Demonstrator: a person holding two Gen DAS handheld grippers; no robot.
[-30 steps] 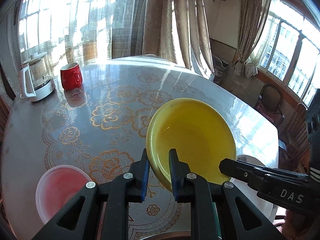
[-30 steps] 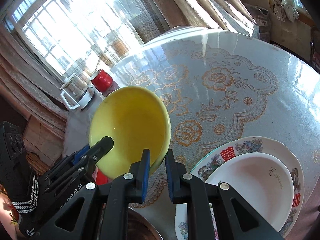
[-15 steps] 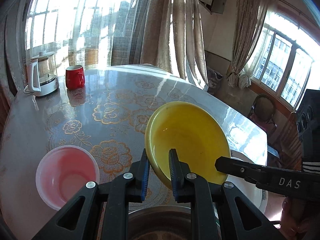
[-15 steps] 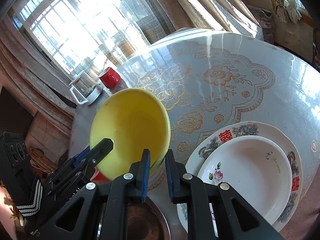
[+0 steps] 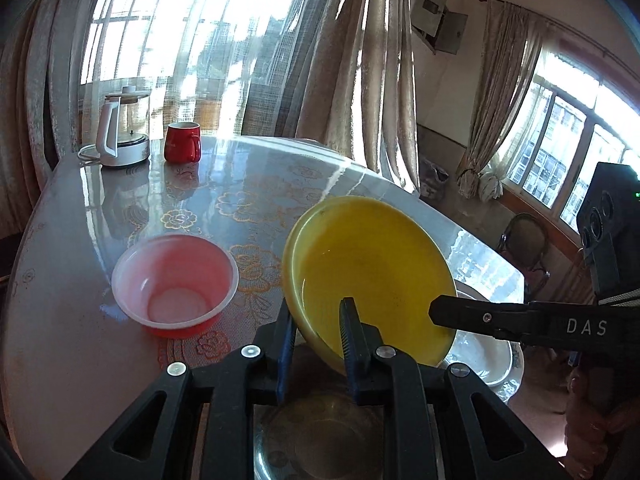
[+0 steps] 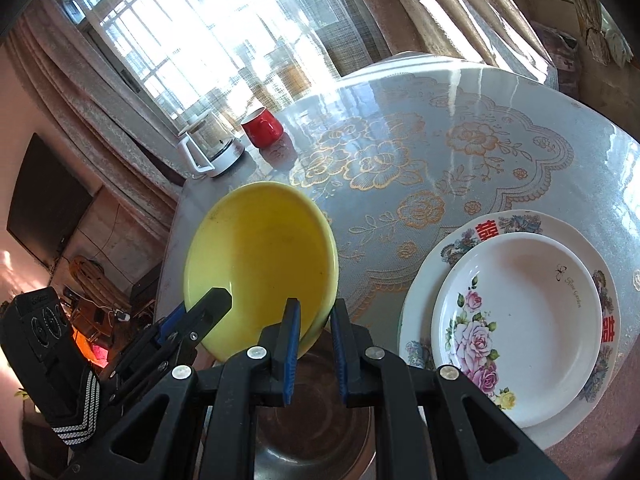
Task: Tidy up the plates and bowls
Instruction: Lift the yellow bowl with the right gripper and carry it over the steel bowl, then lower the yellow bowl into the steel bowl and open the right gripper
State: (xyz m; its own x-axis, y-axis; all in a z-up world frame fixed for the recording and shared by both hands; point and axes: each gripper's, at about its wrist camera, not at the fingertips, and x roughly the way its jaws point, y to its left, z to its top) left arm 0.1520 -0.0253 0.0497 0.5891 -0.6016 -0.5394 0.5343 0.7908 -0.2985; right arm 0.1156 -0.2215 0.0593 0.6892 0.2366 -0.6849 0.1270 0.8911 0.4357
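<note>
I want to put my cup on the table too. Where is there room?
The big flowered middle of the table is bare, between the red mug and the stacked plates. The near edge is crowded: pink bowl, metal bowl and the yellow plate held above.

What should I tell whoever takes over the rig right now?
Left gripper and right gripper are both shut on the yellow bowl's rim, holding it tilted above the table.
Pink bowl sits alone on the table; the floral plate is stacked on the larger patterned plate; a metal bowl lies below the grippers.
Left: set down the yellow bowl and sort the pink bowl.
</note>
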